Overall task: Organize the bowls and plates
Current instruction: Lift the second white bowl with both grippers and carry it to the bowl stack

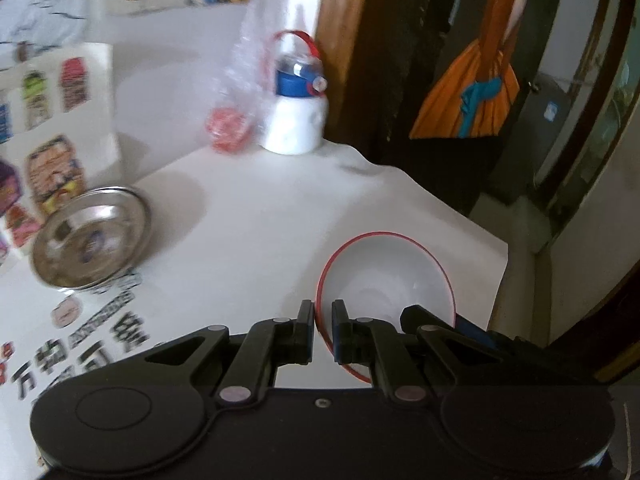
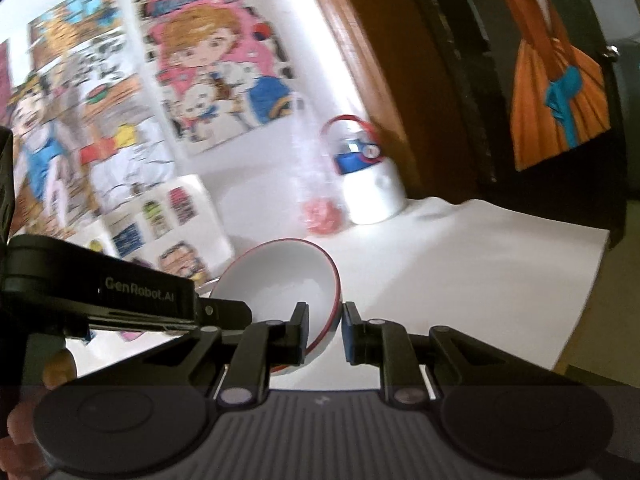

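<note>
We see the white bowl with a red rim (image 1: 384, 280) pinched from two sides and carried tilted above the desk (image 1: 248, 216); in the left wrist view the left gripper (image 1: 323, 326) has its jaws drawn narrow on the bowl's near-left rim, one finger outside the wall and one inside, the rim passing between them; the bowl's open mouth faces up and toward the camera, its far edge reaching out over the desk's right side; the other gripper's dark finger shows at the bowl's lower right edge.

In the right wrist view the same bowl (image 2: 280, 280) lies to the left of centre, tipped so that its inside faces left; the right gripper (image 2: 326, 328) holds the bowl's right rim between nearly closed jaws, the left finger inside the bowl and the blue-padded right finger just outside the wall; the left gripper's arm (image 2: 120, 300), marked with lettering, comes in from the left and meets the bowl's far-left edge.

Well apart from the held bowl, a steel bowl (image 1: 92, 236) sits on the desk at the left, beside printed stickers; at the back stand a white bottle with a blue cap and red handle (image 1: 296, 108) and, just beside it, a clear plastic bag with something red inside (image 1: 236, 112); cartoon posters (image 2: 216, 60) cover the wall behind.
</note>
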`<move>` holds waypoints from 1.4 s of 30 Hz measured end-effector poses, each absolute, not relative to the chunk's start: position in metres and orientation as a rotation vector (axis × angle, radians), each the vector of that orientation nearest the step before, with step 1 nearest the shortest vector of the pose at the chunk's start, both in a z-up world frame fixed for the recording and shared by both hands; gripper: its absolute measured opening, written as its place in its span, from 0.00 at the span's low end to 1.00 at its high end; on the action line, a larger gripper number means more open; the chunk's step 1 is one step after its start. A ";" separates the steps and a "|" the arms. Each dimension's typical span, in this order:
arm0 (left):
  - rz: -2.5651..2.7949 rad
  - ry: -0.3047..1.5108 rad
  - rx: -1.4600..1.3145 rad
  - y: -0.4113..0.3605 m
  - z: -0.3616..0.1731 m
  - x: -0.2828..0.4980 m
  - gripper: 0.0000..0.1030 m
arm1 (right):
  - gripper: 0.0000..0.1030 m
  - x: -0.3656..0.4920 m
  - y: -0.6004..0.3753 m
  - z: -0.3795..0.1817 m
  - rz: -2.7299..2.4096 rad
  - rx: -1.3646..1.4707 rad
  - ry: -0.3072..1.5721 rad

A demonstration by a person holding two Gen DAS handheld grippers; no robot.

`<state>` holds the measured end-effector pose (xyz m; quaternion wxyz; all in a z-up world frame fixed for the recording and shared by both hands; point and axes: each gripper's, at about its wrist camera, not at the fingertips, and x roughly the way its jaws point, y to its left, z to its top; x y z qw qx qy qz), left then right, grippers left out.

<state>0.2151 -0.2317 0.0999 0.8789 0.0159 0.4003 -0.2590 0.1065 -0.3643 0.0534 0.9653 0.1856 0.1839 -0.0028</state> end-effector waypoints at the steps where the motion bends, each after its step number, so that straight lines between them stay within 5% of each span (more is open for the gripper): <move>1: -0.532 0.828 0.023 -0.222 0.103 0.211 0.08 | 0.19 0.104 -0.357 0.056 0.006 0.368 0.370; 24: -0.349 0.797 -0.127 -0.022 0.111 0.135 0.09 | 0.19 0.071 -0.198 0.062 0.249 0.201 0.447; 42: -0.347 0.894 -0.185 0.011 0.070 0.114 0.09 | 0.19 0.061 -0.182 0.044 0.280 0.184 0.525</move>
